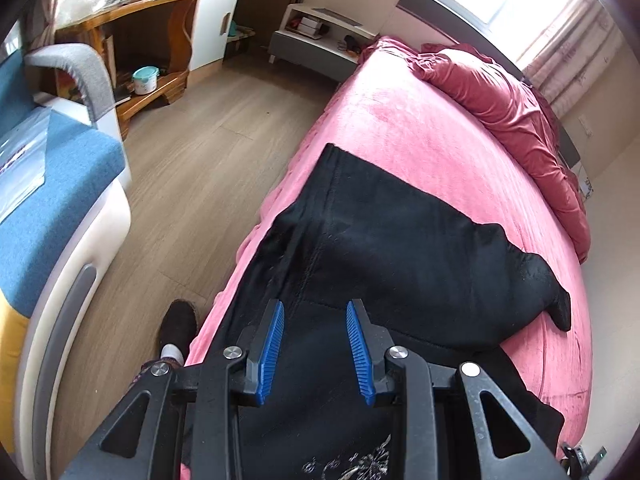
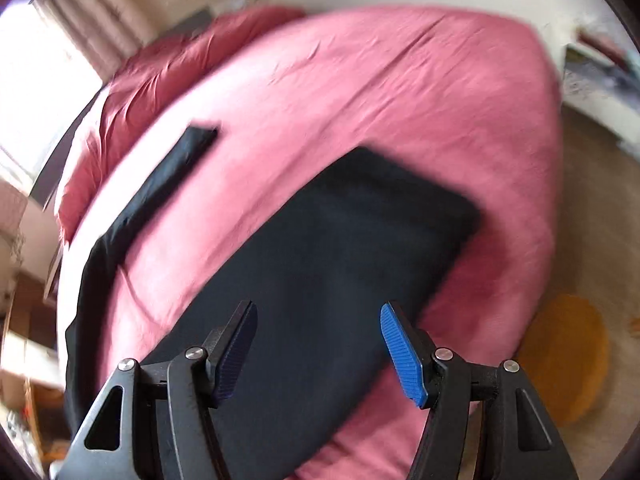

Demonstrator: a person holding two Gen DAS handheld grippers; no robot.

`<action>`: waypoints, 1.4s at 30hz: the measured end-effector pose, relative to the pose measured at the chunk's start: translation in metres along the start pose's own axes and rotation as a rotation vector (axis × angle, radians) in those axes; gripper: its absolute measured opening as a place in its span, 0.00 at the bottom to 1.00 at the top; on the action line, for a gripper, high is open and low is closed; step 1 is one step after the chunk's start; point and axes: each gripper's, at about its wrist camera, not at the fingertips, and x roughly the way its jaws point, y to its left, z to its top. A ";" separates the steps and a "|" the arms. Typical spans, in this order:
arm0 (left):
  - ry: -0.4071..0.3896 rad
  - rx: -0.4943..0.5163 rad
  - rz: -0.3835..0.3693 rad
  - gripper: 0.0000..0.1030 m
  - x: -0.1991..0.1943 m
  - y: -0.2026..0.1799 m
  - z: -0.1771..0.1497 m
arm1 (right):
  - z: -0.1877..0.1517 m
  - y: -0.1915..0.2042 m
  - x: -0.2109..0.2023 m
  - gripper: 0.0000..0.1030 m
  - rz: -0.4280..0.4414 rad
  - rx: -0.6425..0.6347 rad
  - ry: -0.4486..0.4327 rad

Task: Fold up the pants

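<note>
Black left gripper point(image 1: 315, 354), black right gripper point(image 2: 318, 354), ribbed blue pads point(image 1: 272, 354), silver screws, brown shoe point(image 1: 178, 326), white sock point(image 1: 173, 352)

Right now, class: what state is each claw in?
Left claw: open, empty, above the black pants.
Right claw: open, empty, above the pants.

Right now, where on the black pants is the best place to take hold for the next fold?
Probably the far leg end of the black pants, which lies flat and free on the pink bed. Come from above with open jaws, pinching the hem edge; nothing lies over it.
</note>
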 end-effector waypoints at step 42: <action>-0.029 -0.019 -0.172 0.10 0.114 -0.062 0.143 | -0.115 0.194 0.059 0.74 -0.005 -0.632 0.162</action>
